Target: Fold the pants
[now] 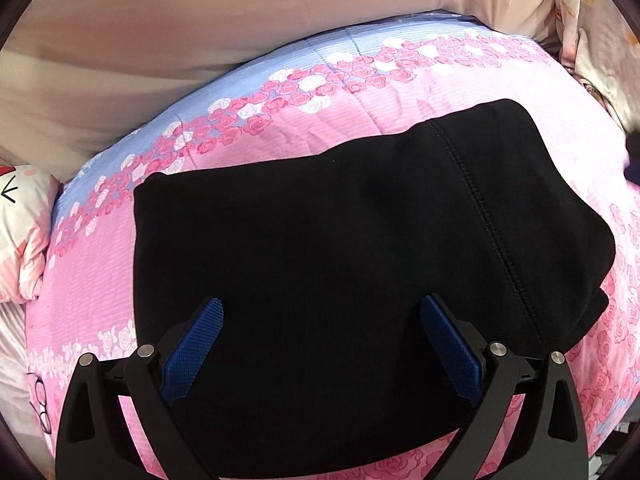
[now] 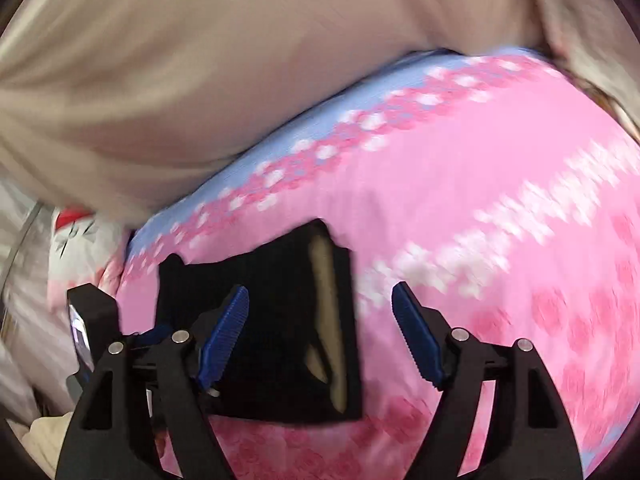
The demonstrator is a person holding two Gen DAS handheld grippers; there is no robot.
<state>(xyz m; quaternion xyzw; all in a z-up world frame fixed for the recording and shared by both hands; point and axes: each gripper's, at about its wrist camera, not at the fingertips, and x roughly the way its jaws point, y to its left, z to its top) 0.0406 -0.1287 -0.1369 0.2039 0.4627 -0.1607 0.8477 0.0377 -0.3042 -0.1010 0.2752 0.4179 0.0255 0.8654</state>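
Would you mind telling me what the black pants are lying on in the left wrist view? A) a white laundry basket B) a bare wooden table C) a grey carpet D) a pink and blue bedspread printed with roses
D: the folded black pants lie flat on a pink and blue bedspread printed with bands of pink and white roses.

A pink quilt (image 1: 100,280) printed with bands of pink and white roses and 1 pale blue stripe is covering the bed. Beige fabric (image 1: 200,20) is hanging behind it. A white cartoon-print pillow (image 1: 20,232) is lying at the left edge.
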